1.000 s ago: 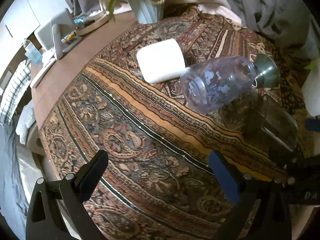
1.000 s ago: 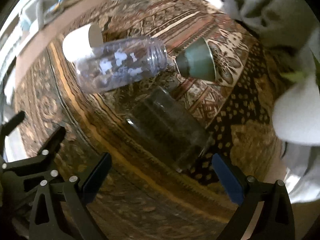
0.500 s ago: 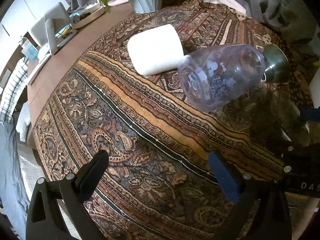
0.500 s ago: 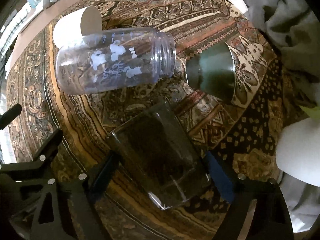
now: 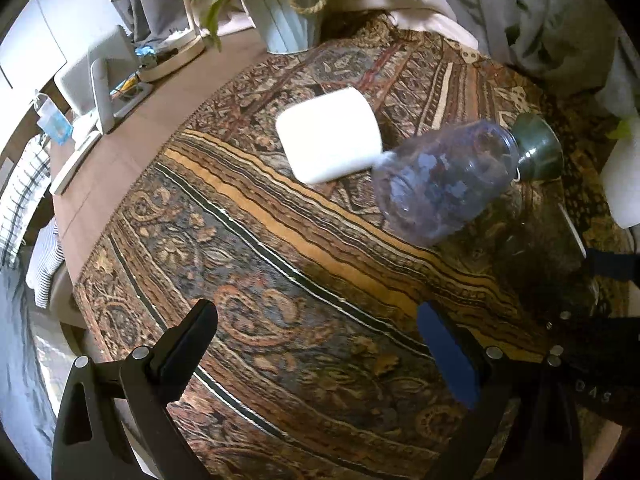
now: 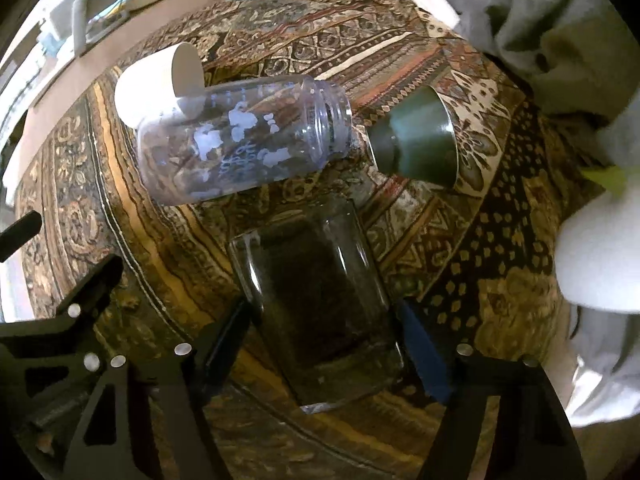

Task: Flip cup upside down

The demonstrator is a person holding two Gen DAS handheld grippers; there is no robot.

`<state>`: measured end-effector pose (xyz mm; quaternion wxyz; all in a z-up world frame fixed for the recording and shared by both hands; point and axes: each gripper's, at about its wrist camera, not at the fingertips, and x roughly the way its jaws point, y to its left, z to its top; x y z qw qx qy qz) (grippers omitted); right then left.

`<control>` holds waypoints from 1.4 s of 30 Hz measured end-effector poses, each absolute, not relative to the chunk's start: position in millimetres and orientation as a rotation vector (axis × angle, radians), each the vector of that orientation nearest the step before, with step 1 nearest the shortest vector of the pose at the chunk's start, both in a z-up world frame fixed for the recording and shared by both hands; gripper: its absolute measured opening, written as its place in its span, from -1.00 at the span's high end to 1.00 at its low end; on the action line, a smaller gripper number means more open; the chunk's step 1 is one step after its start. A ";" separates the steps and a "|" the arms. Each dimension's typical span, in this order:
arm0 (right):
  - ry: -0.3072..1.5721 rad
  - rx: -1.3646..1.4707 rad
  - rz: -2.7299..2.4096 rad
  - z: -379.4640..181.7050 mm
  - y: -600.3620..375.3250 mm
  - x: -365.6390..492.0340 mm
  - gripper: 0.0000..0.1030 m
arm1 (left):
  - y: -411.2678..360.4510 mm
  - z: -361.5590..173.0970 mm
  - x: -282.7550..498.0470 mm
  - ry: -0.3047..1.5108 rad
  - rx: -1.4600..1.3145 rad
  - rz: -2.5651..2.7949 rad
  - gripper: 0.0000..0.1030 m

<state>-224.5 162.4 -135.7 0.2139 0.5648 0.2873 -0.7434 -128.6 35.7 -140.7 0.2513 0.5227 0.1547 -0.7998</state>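
A clear glass cup lies on its side on the patterned cloth, faint in the left wrist view. My right gripper has closed in on the glass from both sides, a finger against each flank. A clear plastic bottle with white prints, a white cup and a green metal cup also lie on their sides beyond it. My left gripper is open and empty above bare cloth.
A pale flower vase, a white stand and a round tray sit at the table's far edge. Grey and white fabric is heaped at the right. The table edge drops off at the left.
My right gripper moved forward over the glass cup and narrowed its fingers from wide open to touching it. My left gripper shifted slightly and stayed open.
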 end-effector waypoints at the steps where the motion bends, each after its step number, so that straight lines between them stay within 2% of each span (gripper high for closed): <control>1: 0.786 1.564 -2.087 -133.7 159.1 -221.0 -0.43 | 31.8 -138.5 -125.9 0.430 1.422 -2.183 -0.98; 6: 0.676 1.559 -2.226 -112.9 156.2 -203.2 -0.43 | 16.6 -123.6 -111.8 0.388 1.402 -2.269 -0.98; 14: 0.329 1.715 -2.373 -104.5 146.5 -152.9 -0.43 | -23.9 -102.2 -79.0 0.167 1.356 -2.388 -0.98; 24: -0.110 1.910 -2.503 -135.0 125.1 -115.5 -0.44 | -80.5 -112.4 -62.3 0.189 1.427 -2.419 -0.98; 28: -0.125 1.939 -2.540 -146.4 117.2 -111.5 -0.45 | -82.9 -117.5 -60.4 0.119 1.461 -2.430 -0.98; 36: -0.096 1.894 -2.556 -144.0 106.1 -111.3 -0.47 | -76.7 -116.4 -60.6 0.115 1.482 -2.472 -0.98; 38: -0.086 1.864 -2.574 -137.4 105.8 -110.5 -0.53 | -74.4 -115.0 -61.1 0.118 1.483 -2.478 -0.98; 39: -0.077 1.844 -2.584 -132.6 106.2 -109.9 -0.62 | -73.5 -114.1 -61.3 0.122 1.484 -2.476 -0.98; 42: -0.053 1.802 -2.616 -116.8 109.7 -105.4 -0.63 | -70.4 -109.8 -61.1 0.141 1.483 -2.480 -0.98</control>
